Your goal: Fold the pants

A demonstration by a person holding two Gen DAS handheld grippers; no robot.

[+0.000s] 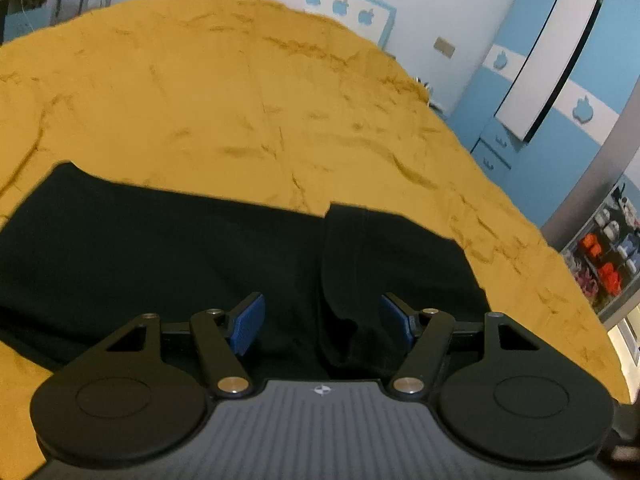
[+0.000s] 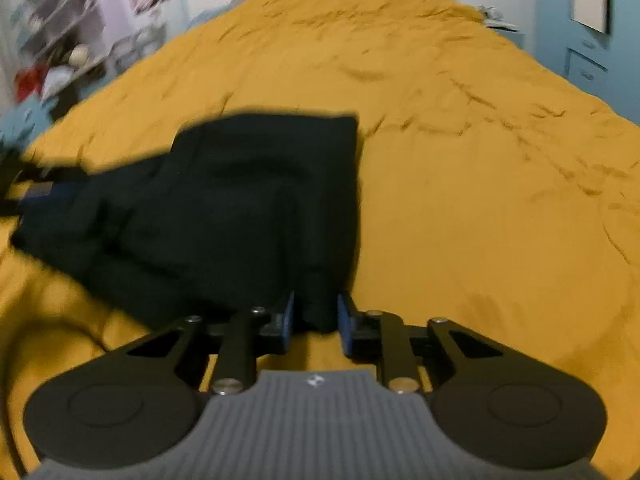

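Observation:
Black pants (image 1: pixel 168 256) lie folded on a mustard-yellow bedspread (image 1: pixel 240 92). In the left wrist view my left gripper (image 1: pixel 322 322) hovers over them, jaws wide open. A fold edge of the cloth runs below the gap, and neither blue pad (image 1: pixel 248 322) touches it. In the right wrist view the pants (image 2: pixel 240 208) stretch away to the left, blurred. My right gripper (image 2: pixel 317 320) is at their near right corner. Its jaws stand narrow, and black cloth fills the gap from pad to pad. A blurred dark and blue shape (image 2: pixel 38 191) shows at the pants' far left end.
The bedspread (image 2: pixel 480 200) spreads wide and wrinkled to the right and beyond the pants. Blue and white cupboards (image 1: pixel 560 92) stand past the bed's right side. Cluttered shelves (image 2: pixel 60 40) stand at its far left.

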